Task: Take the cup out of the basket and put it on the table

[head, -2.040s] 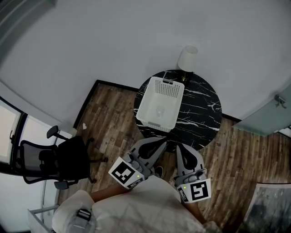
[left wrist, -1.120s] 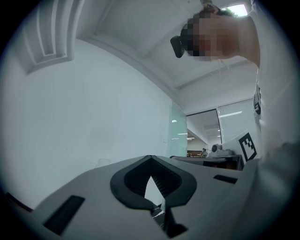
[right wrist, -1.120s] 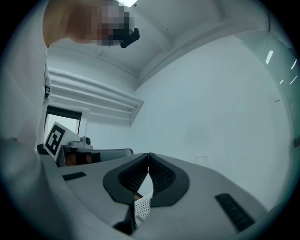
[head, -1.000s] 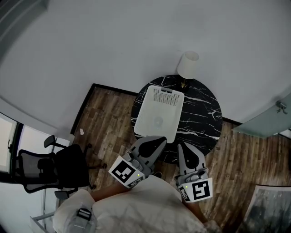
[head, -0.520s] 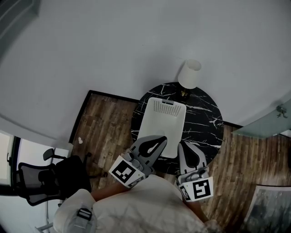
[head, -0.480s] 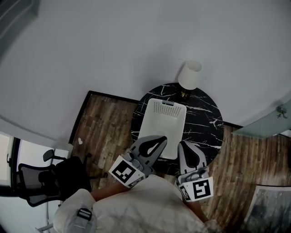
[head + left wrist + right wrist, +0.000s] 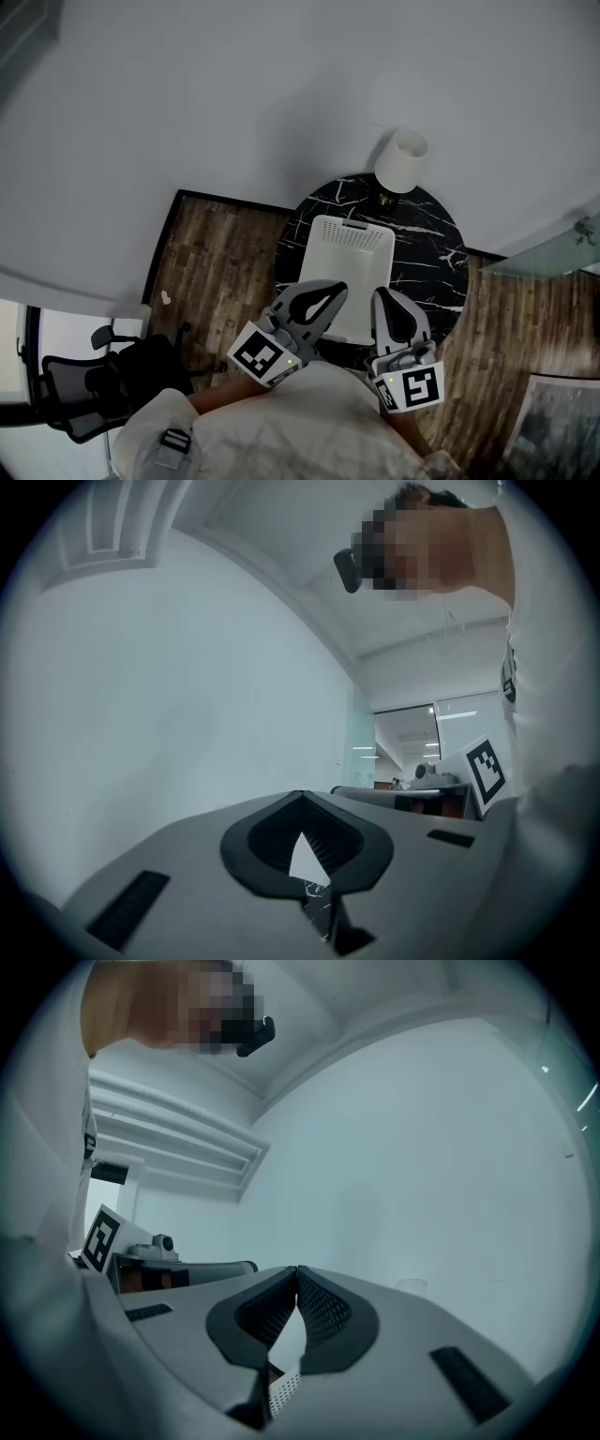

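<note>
A white perforated basket (image 7: 349,246) stands on a round black marble table (image 7: 429,255). I cannot make out the cup inside it from the head view. My left gripper (image 7: 330,286) is shut and empty, its tips over the basket's near left edge. Just right of it, my right gripper (image 7: 383,294) is shut too, at the basket's near right corner. In the left gripper view the jaws (image 7: 298,795) meet at their tips, pointing at the wall. The right gripper (image 7: 297,1270) also has its tips touching, and a bit of basket mesh (image 7: 284,1387) shows below them.
A white-shaded lamp (image 7: 401,161) stands at the table's far edge against the wall. A black office chair (image 7: 89,392) is on the wood floor at the lower left. A glass panel (image 7: 548,255) lies to the right.
The table and basket have drawn nearer to me in the head view, so both shut grippers now overlap the basket's near edge. The jaws have stayed shut.
</note>
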Demonstrator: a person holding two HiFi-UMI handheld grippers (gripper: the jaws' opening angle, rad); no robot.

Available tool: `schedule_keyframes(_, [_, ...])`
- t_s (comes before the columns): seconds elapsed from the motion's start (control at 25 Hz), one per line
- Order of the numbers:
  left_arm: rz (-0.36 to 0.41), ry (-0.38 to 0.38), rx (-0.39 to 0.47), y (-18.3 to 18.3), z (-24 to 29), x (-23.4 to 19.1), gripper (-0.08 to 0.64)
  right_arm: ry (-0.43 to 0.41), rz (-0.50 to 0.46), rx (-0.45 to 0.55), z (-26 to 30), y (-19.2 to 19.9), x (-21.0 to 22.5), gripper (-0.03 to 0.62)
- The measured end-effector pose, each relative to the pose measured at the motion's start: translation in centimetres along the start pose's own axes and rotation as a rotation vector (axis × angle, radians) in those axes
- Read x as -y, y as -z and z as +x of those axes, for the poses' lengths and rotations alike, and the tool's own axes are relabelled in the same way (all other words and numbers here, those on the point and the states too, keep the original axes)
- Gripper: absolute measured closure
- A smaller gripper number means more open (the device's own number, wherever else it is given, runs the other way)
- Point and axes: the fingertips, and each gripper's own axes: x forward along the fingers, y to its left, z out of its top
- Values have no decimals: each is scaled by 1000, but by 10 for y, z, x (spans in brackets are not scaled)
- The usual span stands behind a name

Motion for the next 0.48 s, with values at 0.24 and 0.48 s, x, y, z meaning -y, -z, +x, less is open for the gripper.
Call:
schedule_keyframes(0.24, [-19, 4, -20, 5, 8, -19, 554, 28, 13, -29, 14, 8, 10, 584])
schedule_keyframes(0.48, [-23, 11, -41, 12, 22, -21, 555, 39, 20, -40, 17, 12, 25, 584])
